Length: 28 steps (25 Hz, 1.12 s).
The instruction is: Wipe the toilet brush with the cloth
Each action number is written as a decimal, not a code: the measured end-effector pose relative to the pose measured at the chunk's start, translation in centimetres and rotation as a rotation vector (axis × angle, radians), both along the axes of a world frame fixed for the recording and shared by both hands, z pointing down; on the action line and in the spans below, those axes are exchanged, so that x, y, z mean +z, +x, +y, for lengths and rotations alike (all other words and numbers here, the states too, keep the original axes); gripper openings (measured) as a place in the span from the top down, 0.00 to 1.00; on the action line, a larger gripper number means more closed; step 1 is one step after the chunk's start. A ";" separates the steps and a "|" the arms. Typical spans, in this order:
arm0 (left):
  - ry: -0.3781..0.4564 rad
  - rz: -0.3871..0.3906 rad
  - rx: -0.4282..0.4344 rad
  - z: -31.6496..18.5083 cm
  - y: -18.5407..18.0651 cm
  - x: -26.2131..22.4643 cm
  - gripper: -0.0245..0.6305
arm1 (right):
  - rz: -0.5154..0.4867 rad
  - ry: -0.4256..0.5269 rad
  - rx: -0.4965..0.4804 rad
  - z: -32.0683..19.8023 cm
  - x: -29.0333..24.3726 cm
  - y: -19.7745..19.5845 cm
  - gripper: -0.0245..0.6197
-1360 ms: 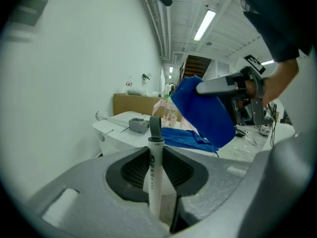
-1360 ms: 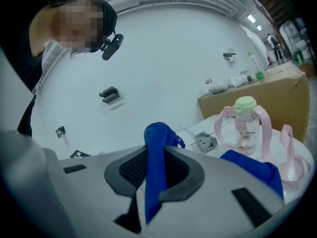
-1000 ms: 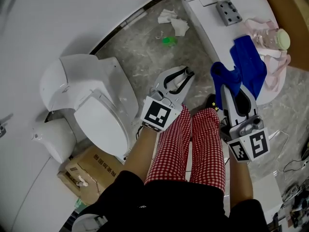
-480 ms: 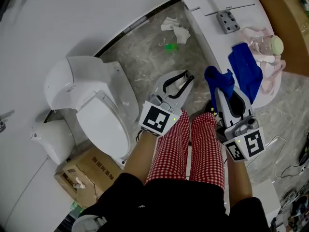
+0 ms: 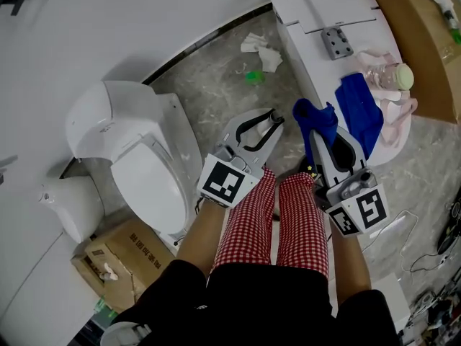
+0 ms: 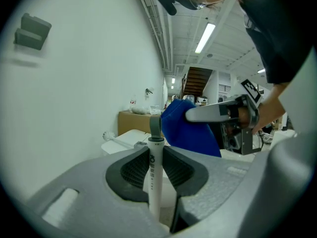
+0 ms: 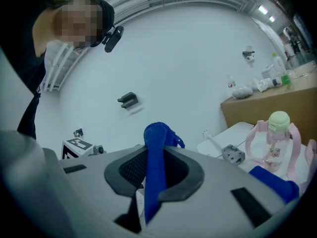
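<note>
While the left gripper (image 6: 157, 150) has its jaws clamped on the toilet brush (image 6: 154, 182), only the handle really shows: a white stick pinched between the dark pads, with a grey loop on its end poking out past the jaw tips. The bristle end isn't visible in any view.

From the head view, that left gripper (image 5: 270, 121) sits just left of the right gripper (image 5: 317, 132), both out in front of the person's red checked trousers (image 5: 281, 222) and over the grey floor (image 5: 216, 85).

The right gripper (image 7: 156, 170) is closed on the cloth (image 7: 156, 148), a blue one, bunched up and sticking out beyond the jaws. Brush handle and cloth (image 5: 313, 117) are near each other but not touching.

Off to the right there's a white counter (image 5: 310, 13) with more blue fabric (image 5: 360, 110) lying on it; can't tell if it's the same piece as the held cloth. Also on it are a pink bottle (image 5: 392, 78) with a pale cap and, further away, a small grey metal block (image 5: 337, 40).

On the left is a white toilet (image 5: 137, 157) with the lid down, and a cardboard box (image 5: 122, 254) nearer than it. On the far floor lie crumpled tissues (image 5: 261, 45) and a little green thing (image 5: 251, 77).
</note>
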<state>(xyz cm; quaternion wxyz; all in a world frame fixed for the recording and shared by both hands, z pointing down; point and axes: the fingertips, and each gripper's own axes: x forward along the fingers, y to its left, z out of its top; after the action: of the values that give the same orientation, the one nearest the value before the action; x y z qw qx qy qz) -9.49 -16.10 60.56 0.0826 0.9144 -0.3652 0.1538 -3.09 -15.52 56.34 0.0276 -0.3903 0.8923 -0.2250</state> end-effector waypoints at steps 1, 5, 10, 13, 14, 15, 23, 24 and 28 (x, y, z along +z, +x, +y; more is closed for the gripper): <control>0.004 -0.003 0.003 0.0 0.0 -0.3 0.83 | -0.006 0.006 -0.008 0.0 -0.3 -0.1 0.86; 0.009 0.008 -0.017 0.0 -0.1 -1.6 0.83 | -0.029 0.035 -0.030 -0.2 -1.5 -0.4 0.86; 0.033 0.035 -0.018 -0.1 0.4 -3.8 0.83 | -0.069 0.082 -0.073 -0.2 -3.3 -0.4 0.86; 0.041 0.048 -0.006 0.2 0.8 -5.1 0.83 | -0.091 0.091 -0.099 0.0 -4.4 -0.5 0.86; 0.041 0.053 -0.005 0.3 0.9 -5.5 0.83 | -0.099 0.095 -0.106 -0.1 -4.7 -0.6 0.86; 0.041 0.057 -0.006 0.3 0.9 -5.9 0.83 | -0.108 0.101 -0.113 -0.2 -5.1 -0.6 0.86; 0.018 0.093 -0.002 0.9 0.6 -8.1 0.83 | -0.158 0.101 -0.179 0.0 -7.4 -1.1 0.87; 0.023 0.097 -0.004 0.9 0.5 -8.5 0.83 | -0.163 0.106 -0.190 0.1 -7.8 -1.2 0.86; 0.055 0.088 0.004 1.1 0.6 -10.1 0.83 | -0.170 0.120 -0.209 0.4 -9.2 -1.4 0.87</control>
<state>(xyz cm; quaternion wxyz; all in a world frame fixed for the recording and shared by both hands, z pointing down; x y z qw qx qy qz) -8.88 -14.99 50.42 0.0730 0.9231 -0.3633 0.1033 -4.48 -15.12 47.17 0.1026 -0.2728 0.9343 -0.2051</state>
